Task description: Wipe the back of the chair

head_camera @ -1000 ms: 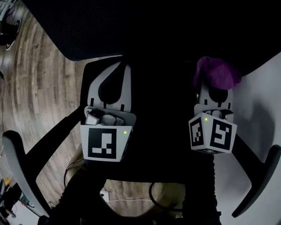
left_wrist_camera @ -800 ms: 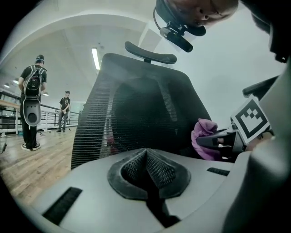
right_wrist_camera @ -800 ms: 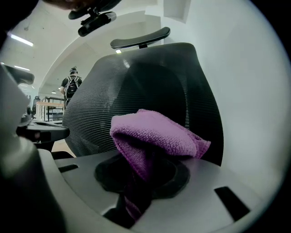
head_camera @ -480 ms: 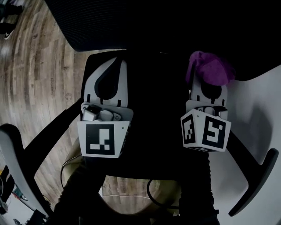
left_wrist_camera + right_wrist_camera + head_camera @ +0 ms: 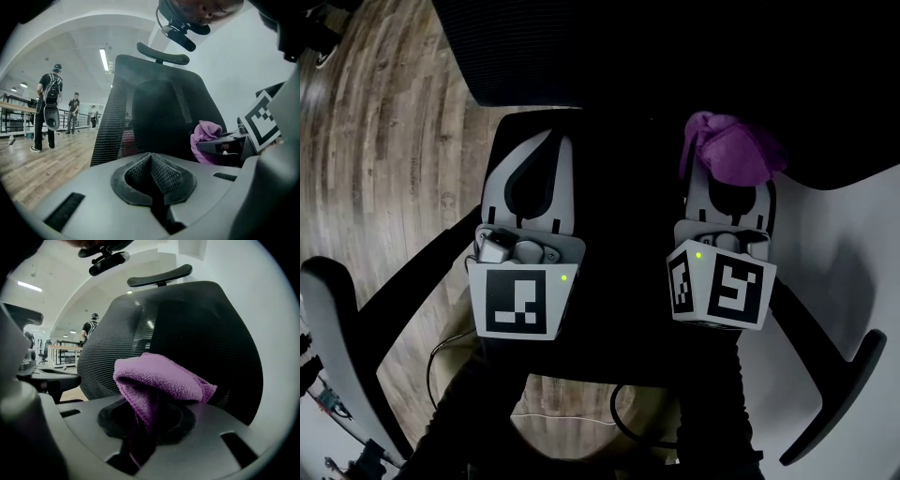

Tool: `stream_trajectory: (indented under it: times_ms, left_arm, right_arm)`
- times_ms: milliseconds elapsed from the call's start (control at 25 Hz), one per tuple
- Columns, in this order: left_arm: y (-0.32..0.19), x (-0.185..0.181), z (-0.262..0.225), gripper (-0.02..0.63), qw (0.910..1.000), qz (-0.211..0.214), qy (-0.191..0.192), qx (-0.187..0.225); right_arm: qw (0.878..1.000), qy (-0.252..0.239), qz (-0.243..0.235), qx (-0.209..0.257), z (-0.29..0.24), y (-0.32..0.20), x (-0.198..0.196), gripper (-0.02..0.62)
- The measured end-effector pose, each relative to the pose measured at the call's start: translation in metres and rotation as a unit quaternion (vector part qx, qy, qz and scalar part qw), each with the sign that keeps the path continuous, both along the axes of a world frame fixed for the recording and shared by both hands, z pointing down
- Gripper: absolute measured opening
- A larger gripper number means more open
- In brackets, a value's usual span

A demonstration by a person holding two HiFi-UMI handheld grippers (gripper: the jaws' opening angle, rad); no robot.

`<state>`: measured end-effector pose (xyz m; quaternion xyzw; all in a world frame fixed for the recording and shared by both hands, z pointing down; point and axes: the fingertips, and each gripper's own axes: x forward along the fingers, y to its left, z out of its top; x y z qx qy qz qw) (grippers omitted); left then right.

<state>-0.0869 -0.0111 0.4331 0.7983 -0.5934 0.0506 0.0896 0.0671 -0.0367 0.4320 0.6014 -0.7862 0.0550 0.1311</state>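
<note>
In the head view, the left gripper [image 5: 551, 142] and the right gripper [image 5: 727, 176] are seen side by side, both pointed at the black mesh chair back [image 5: 628, 47]. A purple cloth [image 5: 733, 150] is bunched over the tips of the right gripper, just beside the lower edge of the mesh. A wooden floor [image 5: 384, 141] is seen to the left.

In the left gripper view, the jaws are seen clenched together, with nothing caught between them. The chair back is seen upright ahead, with its headrest [image 5: 163, 52] on top. The cloth is seen at the right, near the mesh. People [image 5: 49, 112] are seen standing far off at the left.

In the right gripper view, the jaws are seen pinched on the cloth, which is folded over above them and hangs down into their gap. The mesh fills the picture behind the cloth; whether the two touch cannot be told
</note>
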Motion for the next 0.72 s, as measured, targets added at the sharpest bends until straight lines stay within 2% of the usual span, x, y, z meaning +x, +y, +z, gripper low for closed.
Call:
stream_trajectory:
  times_ms: [720]
  left_arm:
    - [0.018, -0.044, 0.018, 0.008, 0.9987, -0.045, -0.007, -0.022]
  right_arm:
    - [0.999, -0.012, -0.051, -0.005, 0.008, -0.008, -0.066, 0.087]
